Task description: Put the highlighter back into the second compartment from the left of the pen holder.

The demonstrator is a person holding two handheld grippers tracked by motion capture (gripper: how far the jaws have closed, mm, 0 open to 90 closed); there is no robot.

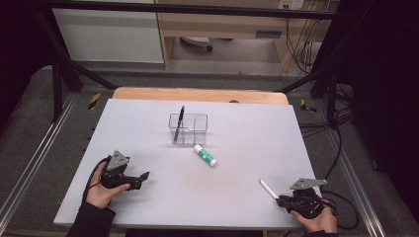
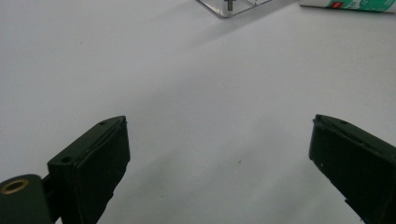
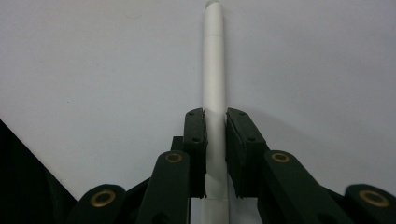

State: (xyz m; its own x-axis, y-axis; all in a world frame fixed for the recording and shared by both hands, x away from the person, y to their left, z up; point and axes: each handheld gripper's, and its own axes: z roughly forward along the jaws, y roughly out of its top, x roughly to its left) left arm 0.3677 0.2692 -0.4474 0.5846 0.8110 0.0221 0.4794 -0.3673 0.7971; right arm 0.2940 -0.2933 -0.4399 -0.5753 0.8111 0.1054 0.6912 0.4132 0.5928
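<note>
A white pen [image 3: 214, 70] lies along the table with its near end clamped between the pads of my right gripper [image 3: 215, 115]; in the high view the white pen [image 1: 268, 188] points up and left from the right gripper [image 1: 283, 199] near the front right edge. My left gripper [image 1: 143, 176] rests at the front left, its jaws wide apart over bare table [image 2: 219, 121] with nothing between them. A clear divided box [image 1: 188, 127] stands mid-table with a black pen [image 1: 180, 118] leaning in its left compartment. A white glue stick with a green label [image 1: 205, 155] lies just in front of the box.
The white tabletop [image 1: 148, 123] sits on a wooden board whose far edge shows behind. Black frame bars and cables run along both sides. The box corner [image 2: 229, 7] and glue stick [image 2: 350, 4] sit at the top of the left gripper view.
</note>
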